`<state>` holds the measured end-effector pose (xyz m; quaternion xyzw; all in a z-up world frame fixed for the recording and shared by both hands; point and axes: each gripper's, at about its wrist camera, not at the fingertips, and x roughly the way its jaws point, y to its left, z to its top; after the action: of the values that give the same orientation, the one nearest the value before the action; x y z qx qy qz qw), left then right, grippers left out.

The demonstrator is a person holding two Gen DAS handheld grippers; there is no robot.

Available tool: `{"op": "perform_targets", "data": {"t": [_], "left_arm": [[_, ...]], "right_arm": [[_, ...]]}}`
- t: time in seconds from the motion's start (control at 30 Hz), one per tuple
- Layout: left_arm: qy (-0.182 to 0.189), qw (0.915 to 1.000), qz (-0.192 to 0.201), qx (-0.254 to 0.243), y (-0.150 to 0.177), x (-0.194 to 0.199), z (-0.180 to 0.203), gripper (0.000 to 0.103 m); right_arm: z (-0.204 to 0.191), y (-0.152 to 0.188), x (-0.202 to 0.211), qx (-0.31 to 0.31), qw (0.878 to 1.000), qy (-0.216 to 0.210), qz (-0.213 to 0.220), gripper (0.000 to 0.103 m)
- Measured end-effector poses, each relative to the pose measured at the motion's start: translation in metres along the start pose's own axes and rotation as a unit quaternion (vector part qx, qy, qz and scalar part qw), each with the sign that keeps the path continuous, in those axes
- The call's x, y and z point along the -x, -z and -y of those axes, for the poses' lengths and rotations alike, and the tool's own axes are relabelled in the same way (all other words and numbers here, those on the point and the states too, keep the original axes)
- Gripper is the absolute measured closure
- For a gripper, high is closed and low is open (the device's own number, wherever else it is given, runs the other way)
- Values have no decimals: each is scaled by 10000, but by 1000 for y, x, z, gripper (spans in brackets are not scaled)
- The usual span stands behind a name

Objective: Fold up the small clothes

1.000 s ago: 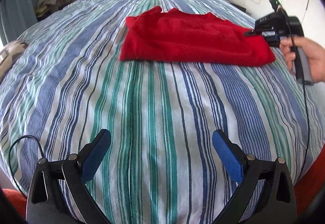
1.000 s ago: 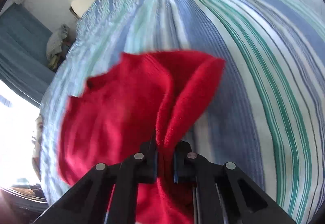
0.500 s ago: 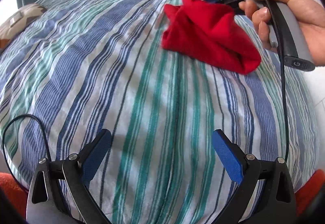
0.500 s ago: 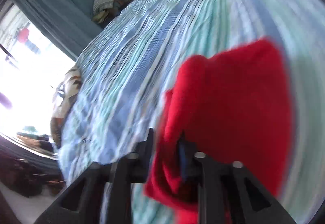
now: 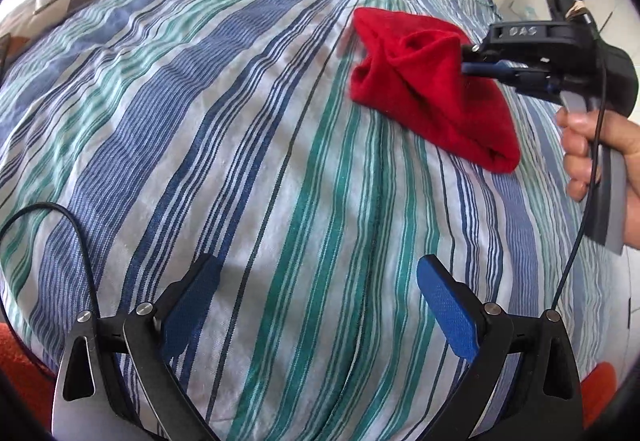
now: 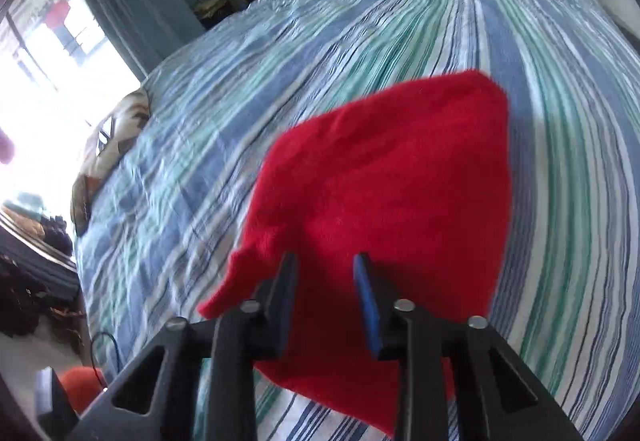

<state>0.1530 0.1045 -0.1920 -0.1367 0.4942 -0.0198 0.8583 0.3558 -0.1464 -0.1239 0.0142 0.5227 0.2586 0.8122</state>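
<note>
red knit garment (image 5: 432,89) folded over into a rough wedge, lying on the striped bedsheet (image 5: 248,161) toward the far right side. Near end is a rounded fold; far end bunched and creased, slightly lifted. In the right wrist view (image 6: 392,201) top layer looks smooth, one corner trailing left.

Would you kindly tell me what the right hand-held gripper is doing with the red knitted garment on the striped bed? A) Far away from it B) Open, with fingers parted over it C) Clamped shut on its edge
B: the right hand-held gripper shows a clear gap between its fingers over the red knitted garment, which lies on the striped bed.
</note>
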Motion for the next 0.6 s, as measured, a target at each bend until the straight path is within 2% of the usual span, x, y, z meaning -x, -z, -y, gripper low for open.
{"op": "perform_targets", "data": {"t": [0.13, 0.27, 0.3, 0.4, 0.5, 0.6], "left_arm": [[-86, 9999, 19, -83, 3, -2, 3, 4], [-143, 9998, 14, -108, 4, -3, 3, 4], [-149, 9998, 12, -113, 4, -3, 3, 4], [-147, 9998, 6, -135, 4, -3, 3, 4], [-107, 9999, 6, -122, 4, -2, 3, 4], [-103, 9999, 5, -131, 5, -2, 4, 4]], "right_arm": [[-49, 25, -53, 683, 9970, 269, -237, 78], [-75, 28, -61, 1034, 9918, 754, 49, 78], [-80, 29, -53, 1186, 9903, 714, 93, 78], [-70, 29, -6, 1251, 9913, 75, 403, 78], [-38, 37, 44, 704, 9932, -15, 927, 78], [-3, 53, 64, 116, 9932, 189, 1139, 78]]}}
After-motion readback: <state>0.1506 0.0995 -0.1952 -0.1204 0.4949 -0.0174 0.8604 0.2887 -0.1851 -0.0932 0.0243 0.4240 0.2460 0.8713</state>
